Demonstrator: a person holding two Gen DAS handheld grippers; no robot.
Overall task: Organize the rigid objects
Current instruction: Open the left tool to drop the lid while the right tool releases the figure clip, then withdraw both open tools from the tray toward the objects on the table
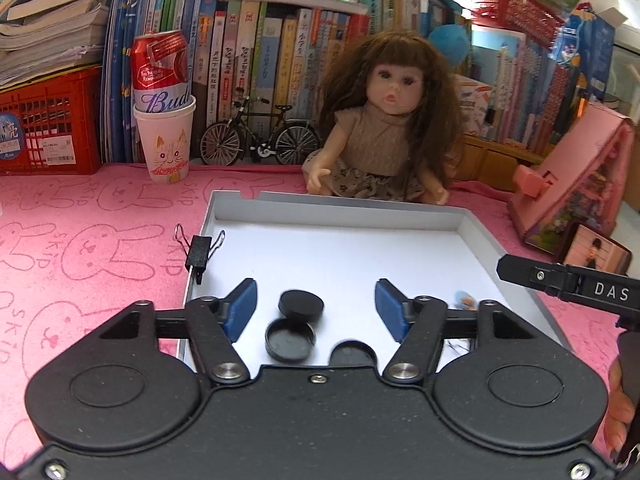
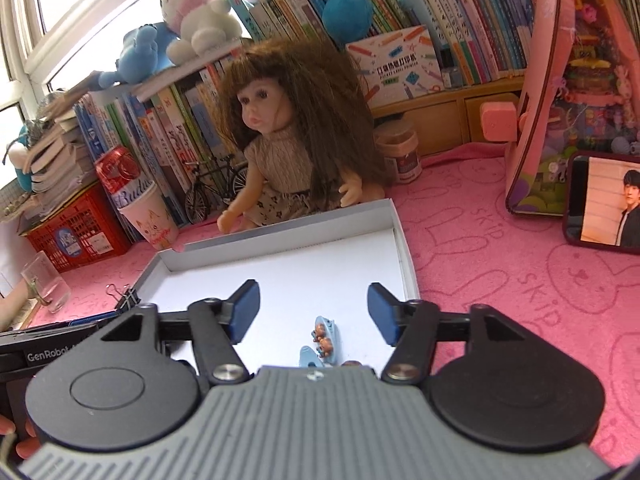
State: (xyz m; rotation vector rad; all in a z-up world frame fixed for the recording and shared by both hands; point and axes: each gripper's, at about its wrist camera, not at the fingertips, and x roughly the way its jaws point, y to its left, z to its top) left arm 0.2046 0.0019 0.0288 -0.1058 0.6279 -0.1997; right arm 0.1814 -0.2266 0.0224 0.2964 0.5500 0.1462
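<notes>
A: What lies in the shallow white cardboard tray (image 1: 474,220)?
B: Two round black plastic caps (image 1: 296,326), one upturned, touching, near its front edge, and a pale blue hair clip with brown bears (image 2: 325,334).
A: The grippers?
B: Left gripper (image 1: 316,310) and right gripper (image 2: 314,312) both gape, holding nothing.

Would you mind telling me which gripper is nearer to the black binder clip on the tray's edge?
Left. The left gripper sits just right of the binder clip on the tray wall; the right gripper is farther off, over the tray's other side.
</notes>
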